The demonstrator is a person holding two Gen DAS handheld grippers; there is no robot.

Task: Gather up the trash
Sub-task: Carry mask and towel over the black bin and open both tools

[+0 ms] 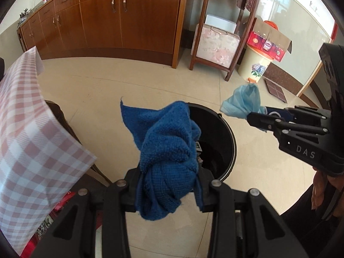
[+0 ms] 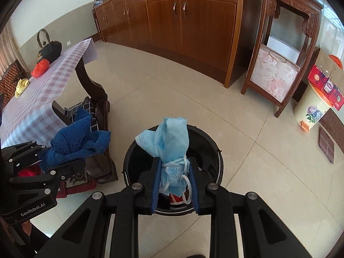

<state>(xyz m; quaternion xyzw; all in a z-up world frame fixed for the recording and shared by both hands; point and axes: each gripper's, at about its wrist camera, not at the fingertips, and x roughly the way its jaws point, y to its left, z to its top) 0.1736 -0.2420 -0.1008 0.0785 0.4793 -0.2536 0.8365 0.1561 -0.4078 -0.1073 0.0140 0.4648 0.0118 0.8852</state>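
Both pickups look done: the left gripper (image 1: 169, 185) jaws clamp a blue cloth (image 1: 167, 150), the right gripper (image 2: 174, 180) jaws pinch a face mask (image 2: 169, 142), both above the black bin (image 2: 212, 150), release still pending.

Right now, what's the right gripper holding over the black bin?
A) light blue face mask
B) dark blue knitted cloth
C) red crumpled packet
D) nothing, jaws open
A. In the right wrist view the right gripper is shut on a crumpled light blue face mask with white ear loops, above the black bin; the dark blue cloth sits in the left gripper.
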